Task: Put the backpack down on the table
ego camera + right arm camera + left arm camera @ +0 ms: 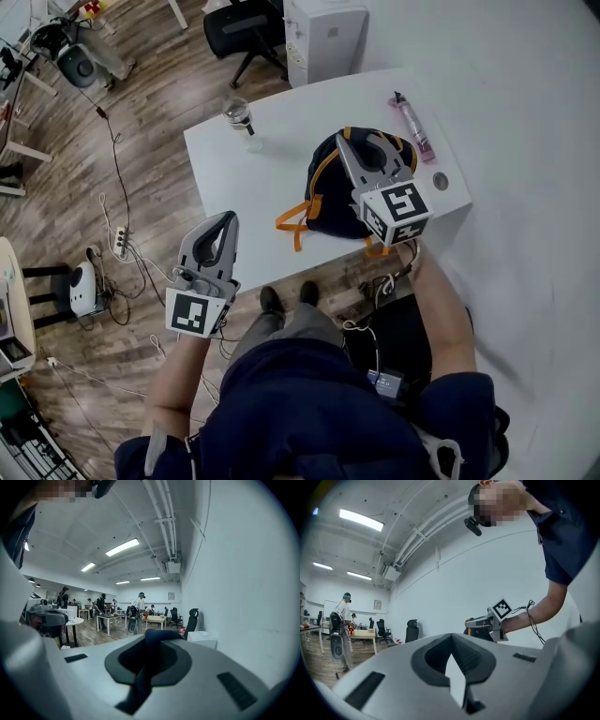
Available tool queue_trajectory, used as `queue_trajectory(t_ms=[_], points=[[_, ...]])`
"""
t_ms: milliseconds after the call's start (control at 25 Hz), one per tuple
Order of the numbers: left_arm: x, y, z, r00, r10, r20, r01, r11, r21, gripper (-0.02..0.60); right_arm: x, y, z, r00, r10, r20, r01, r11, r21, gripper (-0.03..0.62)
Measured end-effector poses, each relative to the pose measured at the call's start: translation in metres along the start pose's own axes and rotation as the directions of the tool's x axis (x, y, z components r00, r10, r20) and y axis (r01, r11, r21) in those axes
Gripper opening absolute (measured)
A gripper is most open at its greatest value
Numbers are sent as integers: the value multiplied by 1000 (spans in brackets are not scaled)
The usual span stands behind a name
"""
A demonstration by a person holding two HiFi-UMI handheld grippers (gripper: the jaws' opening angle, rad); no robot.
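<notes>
Person's dark top, nearest; left tool beside it, jaws together on nothing, off the surface. Right tool is clamped on the dark top strap of the backpack, over the surface's near right part; base contact cannot be told. Long axis judged upright, top toward the tool: lower straight, base flat, clear of the edge.

A clear glass stands near the far left corner of the tabletop; a pink bottle lies near its far right corner. Beyond, a black office chair stands beside a white cabinet.
</notes>
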State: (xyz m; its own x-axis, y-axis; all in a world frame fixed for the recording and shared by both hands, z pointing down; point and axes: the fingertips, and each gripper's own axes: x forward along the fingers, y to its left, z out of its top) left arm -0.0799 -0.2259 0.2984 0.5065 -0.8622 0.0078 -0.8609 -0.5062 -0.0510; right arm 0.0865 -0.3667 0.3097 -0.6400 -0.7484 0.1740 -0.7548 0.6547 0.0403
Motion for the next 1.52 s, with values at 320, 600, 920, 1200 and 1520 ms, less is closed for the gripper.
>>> queue_trajectory(t_ms=[320, 600, 920, 1200, 1520], points=[[18, -1, -8, 1000, -12, -11, 12, 1000, -3, 3, 39, -27, -30, 999, -26, -44, 26, 1000, -3, 8], [28, 1, -14, 1000, -18, -22, 18, 1000, -5, 3, 66, -46, -54, 995, -40, -88, 42, 999, 16, 8], [46, 1, -26, 999, -19, -47, 19, 1000, -8, 3, 97, -81, -97, 983, -64, -172, 69, 997, 24, 8], [42, 3, -31, 998, -10, -60, 10, 1000, -13, 3, 114, -97, -127, 963, -98, -251, 101, 995, 0, 8], [47, 4, -38, 998, -17, -67, 16, 1000, -19, 3, 135, -118, -157, 945, -134, -298, 131, 991, -30, 8]])
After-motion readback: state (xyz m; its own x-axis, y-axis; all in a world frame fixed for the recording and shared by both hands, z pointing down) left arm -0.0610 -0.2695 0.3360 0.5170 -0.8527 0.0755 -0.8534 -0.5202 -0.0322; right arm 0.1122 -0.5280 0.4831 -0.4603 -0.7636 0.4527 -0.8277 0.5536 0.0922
